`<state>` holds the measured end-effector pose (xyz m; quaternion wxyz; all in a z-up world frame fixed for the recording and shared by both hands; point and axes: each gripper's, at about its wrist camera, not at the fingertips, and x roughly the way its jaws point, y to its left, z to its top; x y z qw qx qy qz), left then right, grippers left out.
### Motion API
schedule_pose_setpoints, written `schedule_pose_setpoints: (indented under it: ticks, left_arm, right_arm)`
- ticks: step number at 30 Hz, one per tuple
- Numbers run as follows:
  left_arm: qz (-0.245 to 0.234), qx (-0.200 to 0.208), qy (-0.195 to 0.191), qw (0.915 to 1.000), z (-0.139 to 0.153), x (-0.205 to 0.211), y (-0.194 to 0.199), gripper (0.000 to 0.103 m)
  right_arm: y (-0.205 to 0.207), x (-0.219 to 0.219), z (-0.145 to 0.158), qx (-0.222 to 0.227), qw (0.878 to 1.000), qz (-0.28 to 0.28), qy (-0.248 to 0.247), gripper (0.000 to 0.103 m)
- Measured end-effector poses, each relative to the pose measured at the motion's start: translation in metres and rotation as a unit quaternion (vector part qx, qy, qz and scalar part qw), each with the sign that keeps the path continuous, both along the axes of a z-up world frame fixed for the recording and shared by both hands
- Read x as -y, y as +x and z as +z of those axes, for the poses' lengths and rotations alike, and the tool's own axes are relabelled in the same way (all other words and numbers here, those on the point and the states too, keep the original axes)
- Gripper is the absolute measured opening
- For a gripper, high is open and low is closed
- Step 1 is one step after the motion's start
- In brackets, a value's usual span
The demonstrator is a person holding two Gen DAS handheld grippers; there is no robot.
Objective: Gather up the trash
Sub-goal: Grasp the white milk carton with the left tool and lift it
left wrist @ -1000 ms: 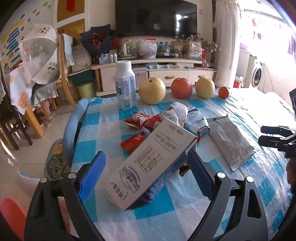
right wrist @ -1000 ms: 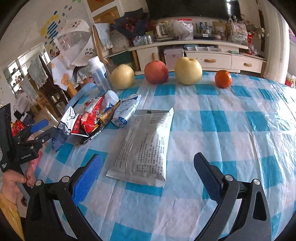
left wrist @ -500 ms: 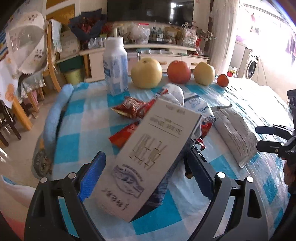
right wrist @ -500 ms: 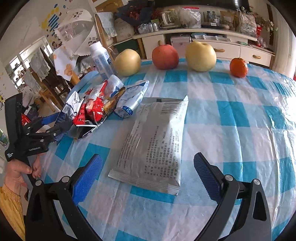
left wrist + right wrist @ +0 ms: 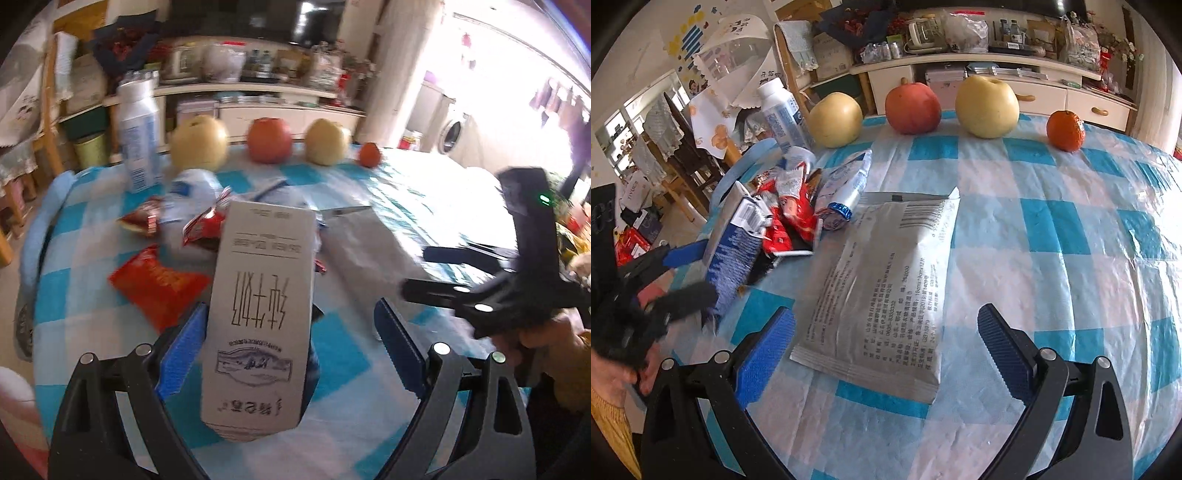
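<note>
Far bench edge: two round yellow pears [image 5: 834,120] [image 5: 987,107], one red apple [image 5: 913,108], one small orange tangerine [image 5: 1065,131], in a row on blue-white checked cloth [image 5: 1071,229].

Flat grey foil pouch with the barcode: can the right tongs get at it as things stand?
Probably yes. The flat grey foil pouch lies alone on the checked tablecloth, and the right tongs are open, facing its near edge, nothing between.
</note>
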<state>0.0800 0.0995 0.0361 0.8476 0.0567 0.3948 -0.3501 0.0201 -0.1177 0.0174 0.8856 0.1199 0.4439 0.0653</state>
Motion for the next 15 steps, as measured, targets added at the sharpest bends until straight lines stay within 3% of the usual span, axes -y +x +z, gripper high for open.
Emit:
schedule_pose_setpoints:
  ticks: [12, 15]
  left_arm:
    - [0.065, 0.002, 0.011, 0.9978, 0.001, 0.009, 0.003, 0.089]
    - [0.090, 0.010, 0.010, 0.9959, 0.003, 0.010, 0.002, 0.069]
  right_arm:
    - [0.009, -0.003, -0.007, -0.002, 1.000, -0.004, -0.014, 0.098]
    - [0.011, -0.005, -0.008, -0.002, 1.000, -0.005, -0.018, 0.098]
